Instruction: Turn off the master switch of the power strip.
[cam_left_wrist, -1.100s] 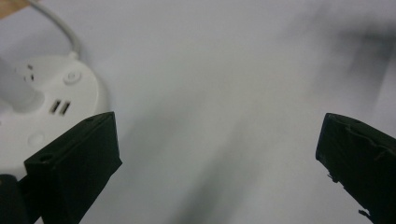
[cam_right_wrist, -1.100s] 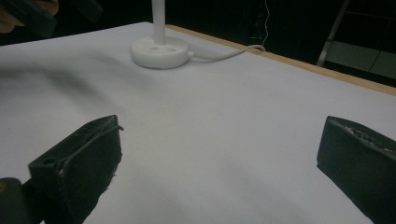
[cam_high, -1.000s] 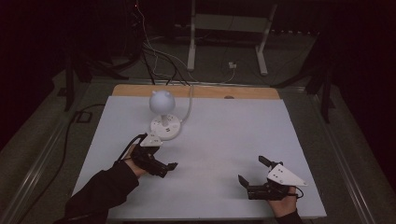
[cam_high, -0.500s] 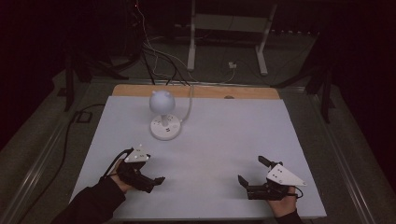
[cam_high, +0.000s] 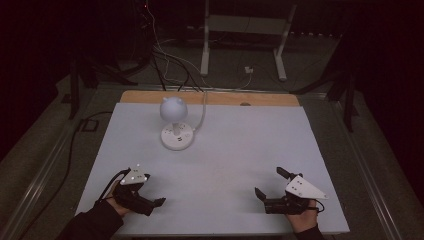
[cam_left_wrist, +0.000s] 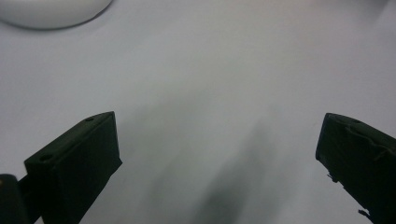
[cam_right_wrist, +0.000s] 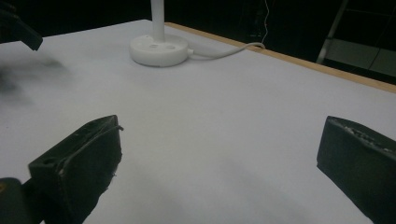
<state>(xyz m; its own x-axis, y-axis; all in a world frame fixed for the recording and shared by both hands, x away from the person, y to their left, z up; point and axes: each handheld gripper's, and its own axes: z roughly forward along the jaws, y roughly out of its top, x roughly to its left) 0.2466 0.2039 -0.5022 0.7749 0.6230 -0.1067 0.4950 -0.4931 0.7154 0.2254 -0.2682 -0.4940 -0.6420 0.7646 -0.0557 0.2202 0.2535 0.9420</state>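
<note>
Two wide-open grippers, left (cam_high: 150, 202) and right (cam_high: 269, 187), both well short of the lamp (cam_high: 176, 125).

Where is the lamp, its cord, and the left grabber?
Lamp (cam_high: 174, 109), high view, on its round white head.
Cord (cam_right_wrist: 224, 50), right gripper view, on the white cable beside the base.
Left gripper (cam_high: 156, 204), high view, between its open jaws.

The left gripper (cam_left_wrist: 219, 158) has its two black jaws spread wide, with only the pale table surface (cam_left_wrist: 210, 79) between and ahead of them. Far ahead to the left curves a white rounded base (cam_left_wrist: 51, 10).
</note>
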